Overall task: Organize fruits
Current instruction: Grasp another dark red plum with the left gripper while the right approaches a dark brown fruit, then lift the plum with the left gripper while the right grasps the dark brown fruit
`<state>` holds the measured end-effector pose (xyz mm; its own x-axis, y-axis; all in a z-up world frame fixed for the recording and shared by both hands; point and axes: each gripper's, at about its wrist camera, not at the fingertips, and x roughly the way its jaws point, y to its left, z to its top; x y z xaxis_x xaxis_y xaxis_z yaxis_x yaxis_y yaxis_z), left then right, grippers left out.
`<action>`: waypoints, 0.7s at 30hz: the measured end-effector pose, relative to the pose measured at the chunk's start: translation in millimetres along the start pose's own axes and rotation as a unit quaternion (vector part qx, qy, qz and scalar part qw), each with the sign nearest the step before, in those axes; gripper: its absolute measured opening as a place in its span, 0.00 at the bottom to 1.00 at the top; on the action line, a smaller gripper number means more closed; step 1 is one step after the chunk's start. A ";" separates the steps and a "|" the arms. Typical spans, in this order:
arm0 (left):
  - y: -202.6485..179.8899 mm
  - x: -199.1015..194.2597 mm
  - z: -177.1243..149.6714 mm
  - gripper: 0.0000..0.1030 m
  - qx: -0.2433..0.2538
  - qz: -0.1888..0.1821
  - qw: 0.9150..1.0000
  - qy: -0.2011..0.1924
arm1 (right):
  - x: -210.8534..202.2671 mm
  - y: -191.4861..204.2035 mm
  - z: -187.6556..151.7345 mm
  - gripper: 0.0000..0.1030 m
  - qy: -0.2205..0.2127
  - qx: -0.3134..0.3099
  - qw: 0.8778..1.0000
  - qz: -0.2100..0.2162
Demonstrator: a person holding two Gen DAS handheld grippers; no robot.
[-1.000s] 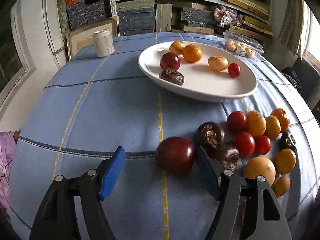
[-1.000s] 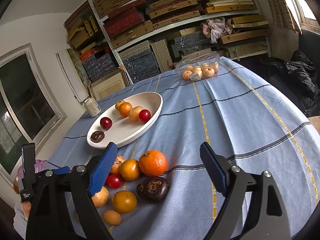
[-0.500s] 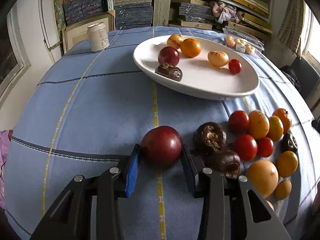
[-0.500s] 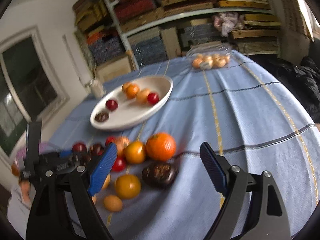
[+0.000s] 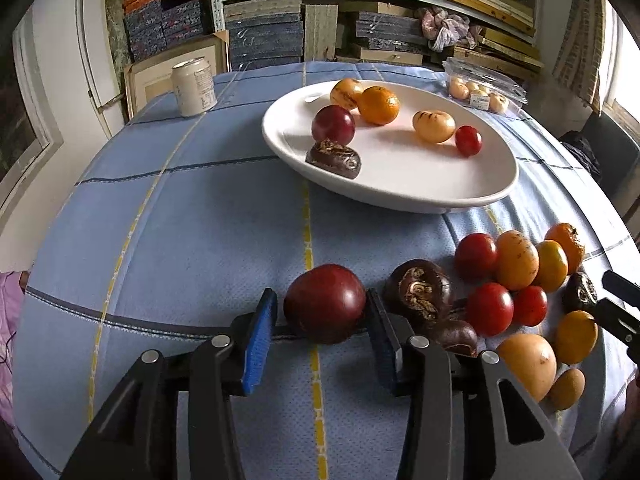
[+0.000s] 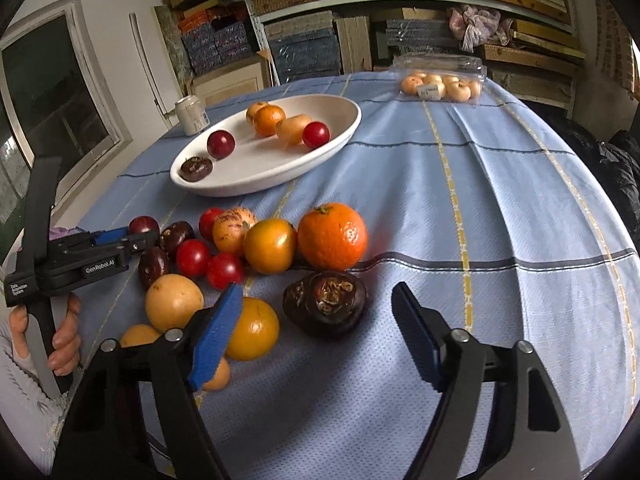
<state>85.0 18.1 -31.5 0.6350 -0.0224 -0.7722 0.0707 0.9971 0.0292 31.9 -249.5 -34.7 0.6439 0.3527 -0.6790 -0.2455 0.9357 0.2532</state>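
L gripper (image 5: 322,326) jaws round plum (image 5: 325,309), small gap at L pad; R gripper (image 6: 316,332), jaws closing, wide round dark fruit (image 6: 325,305); both near side of plate (image 5: 400,196).

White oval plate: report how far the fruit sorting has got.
Done: six fruits lie on the white oval plate. In hand: the left gripper brackets a dark red round plum on the blue cloth, jaws just closed in, then eased, not clamped. Left: the pile of red, orange and brown fruits beside it.
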 end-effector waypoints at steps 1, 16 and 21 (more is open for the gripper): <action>0.1 -0.3 0.2 0.44 0.000 -0.004 1.000 0.000 | -0.4 0.1 -0.3 0.70 0.000 0.001 1.000 0.002; 10.7 4.7 3.4 0.47 -0.028 -0.017 0.999 0.011 | 10.9 -13.3 6.7 0.43 0.019 0.029 0.999 0.007; 0.8 4.3 1.2 0.39 -0.002 -0.007 1.000 0.008 | 16.4 -8.2 6.2 0.45 0.027 0.018 0.999 0.004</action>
<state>88.7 18.8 -34.0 0.6219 -0.0358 -0.7823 0.0771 0.9969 0.0157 49.0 -251.4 -43.7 0.6015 0.3604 -0.7129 -0.2244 0.9327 0.2822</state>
